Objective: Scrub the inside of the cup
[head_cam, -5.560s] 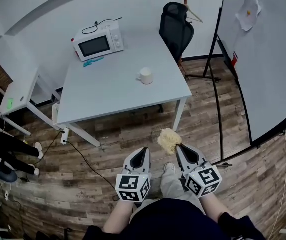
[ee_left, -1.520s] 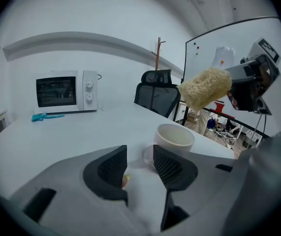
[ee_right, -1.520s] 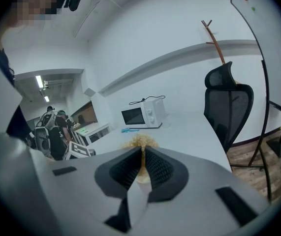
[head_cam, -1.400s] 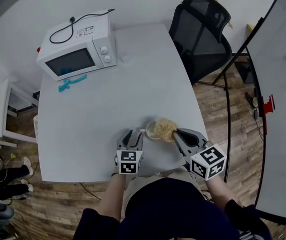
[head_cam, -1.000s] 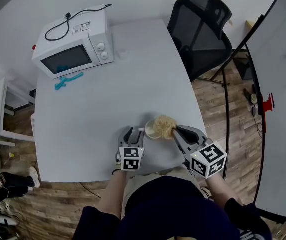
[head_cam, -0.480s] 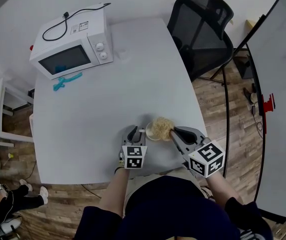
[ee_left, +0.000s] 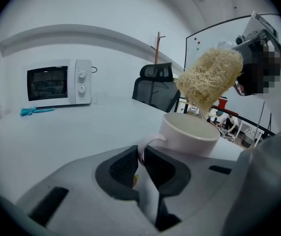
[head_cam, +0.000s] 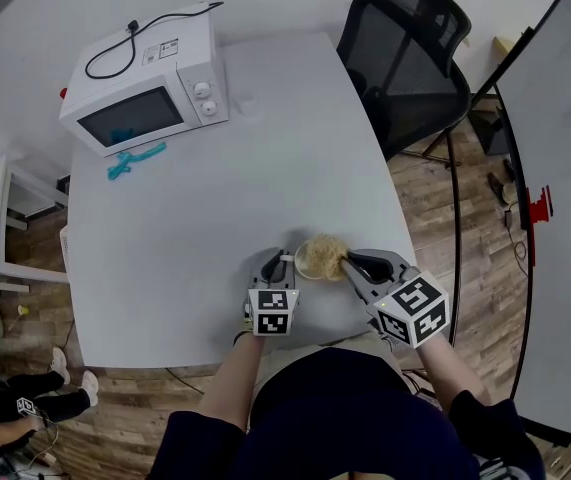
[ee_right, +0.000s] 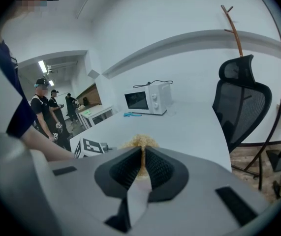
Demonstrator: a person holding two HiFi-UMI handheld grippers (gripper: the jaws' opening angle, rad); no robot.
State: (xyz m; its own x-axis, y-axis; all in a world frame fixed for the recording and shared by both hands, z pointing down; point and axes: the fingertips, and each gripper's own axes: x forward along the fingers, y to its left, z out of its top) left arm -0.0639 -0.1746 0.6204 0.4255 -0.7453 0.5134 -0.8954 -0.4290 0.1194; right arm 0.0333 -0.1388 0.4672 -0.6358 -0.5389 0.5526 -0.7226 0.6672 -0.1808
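White surface [head_cam: 215, 168]: rectangular, standing on a wood-plank floor [head_cam: 435, 208]. It carries every item listed below except the chair.

Black office chair [head_cam: 410, 58]: off the far right corner of the surface, apart from it.

White microwave [head_cam: 145, 93]: at the far left corner of the surface, door closed, its cable coiled on top.

Left claw [head_cam: 278, 260]: at the near edge of the surface, just left of the cup. Its jaws have just been closing, and the left gripper view shows the pads pressed on either side of the cup's handle [ee_left: 147, 142].

Right claw [head_cam: 350, 265]: at the near edge, just right of the cup. Its jaws are together, clamped on the loofah scrubber, with fibres showing between the pads in the right gripper view.

Cup [head_cam: 305, 260]: white, upright on the surface near the front edge, between the two claws, with the handle turned toward the left claw.

Loofah scrubber [head_cam: 327, 252]: pale yellow and fibrous, tilted over the mouth of the cup. Its lower end is at the far rim, as seen from the left claw.

Teal tool [head_cam: 135, 160]: lying on the surface just in front of the microwave, well apart from the cup.
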